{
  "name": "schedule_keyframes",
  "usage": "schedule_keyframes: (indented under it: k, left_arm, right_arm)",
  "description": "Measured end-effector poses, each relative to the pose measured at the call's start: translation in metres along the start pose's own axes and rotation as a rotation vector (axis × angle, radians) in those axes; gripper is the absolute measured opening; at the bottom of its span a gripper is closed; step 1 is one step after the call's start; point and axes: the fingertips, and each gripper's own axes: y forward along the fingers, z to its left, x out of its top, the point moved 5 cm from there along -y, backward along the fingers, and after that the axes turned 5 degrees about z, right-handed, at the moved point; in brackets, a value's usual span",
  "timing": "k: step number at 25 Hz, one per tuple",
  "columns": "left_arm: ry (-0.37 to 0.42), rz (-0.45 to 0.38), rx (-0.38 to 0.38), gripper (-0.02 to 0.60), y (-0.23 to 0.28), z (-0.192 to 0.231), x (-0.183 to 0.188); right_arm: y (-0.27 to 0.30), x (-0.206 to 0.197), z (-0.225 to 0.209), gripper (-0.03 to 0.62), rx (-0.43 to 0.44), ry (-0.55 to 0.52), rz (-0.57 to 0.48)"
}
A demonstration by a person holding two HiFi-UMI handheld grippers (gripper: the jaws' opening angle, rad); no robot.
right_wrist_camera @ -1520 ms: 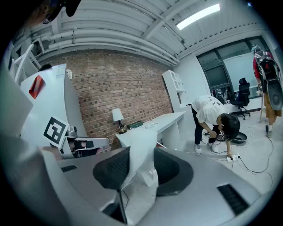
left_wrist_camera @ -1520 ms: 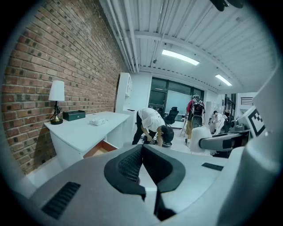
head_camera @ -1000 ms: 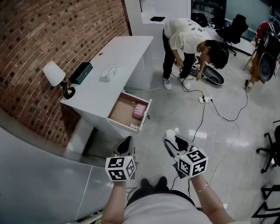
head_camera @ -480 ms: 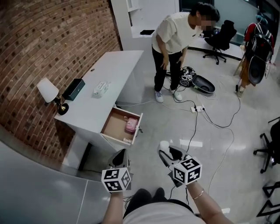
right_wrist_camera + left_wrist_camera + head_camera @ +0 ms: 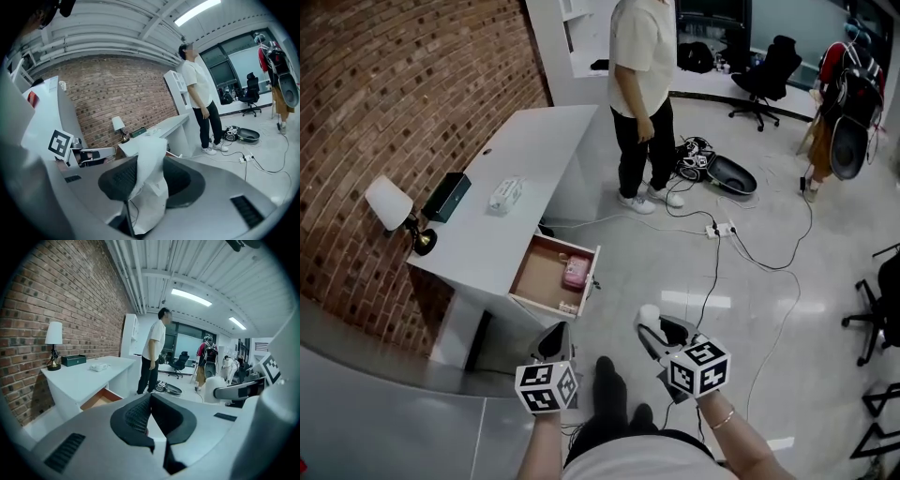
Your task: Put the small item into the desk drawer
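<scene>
Changed since earlier: the desk (image 5: pixel 525 150) and its open drawer (image 5: pixel 539 274) are now found further to the left and lower in the head view; the standing person (image 5: pixel 637 56) has been straightened up.
Right claw (image 5: pixel 661 330): closed wide on the small white item (image 5: pixel 649 313), which is pinched between the pads and stands up past them.
Left claw (image 5: pixel 551 339): jaws brought together, nothing seen between them.
Drawer contents: a pink object (image 5: pixel 575 273) is already lying at its right end.
Key relation: the drawer lies up and to the left of the right claw, well apart from it, with its open mouth turned towards the lower right.
Nearer hand: the left claw is placed nearer the drawer, yet the item is carried by the right.
Judged requirement: the item is to be carried up-left across the frame.
</scene>
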Motion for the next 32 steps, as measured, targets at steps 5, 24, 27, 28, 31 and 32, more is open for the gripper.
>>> schedule_keyframes:
  k: [5,24,27,28,31,32]
  left_arm:
    - [-0.012,0.016,-0.016,0.021,0.053,0.027,0.017]
    - [-0.029,0.064,-0.067,0.021,0.253,0.171,0.115]
    - [-0.035,0.068,-0.075,0.021,0.271,0.186,0.121]
    - [-0.037,0.070,-0.075,0.021,0.275,0.189,0.123]
    - [-0.048,0.073,-0.072,0.021,0.285,0.196,0.124]
    - [-0.052,0.073,-0.070,0.020,0.286,0.197,0.125]
  right_arm:
    - [0.043,0.021,-0.021,0.164,-0.017,0.005,0.019]
    - [0.269,0.133,-0.076,0.164,-0.028,0.022,0.081]
    - [0.291,0.140,-0.081,0.164,-0.032,0.027,0.089]
    - [0.297,0.142,-0.082,0.164,-0.032,0.028,0.094]
    - [0.308,0.146,-0.085,0.164,-0.026,0.023,0.109]
    - [0.311,0.147,-0.086,0.164,-0.022,0.020,0.114]
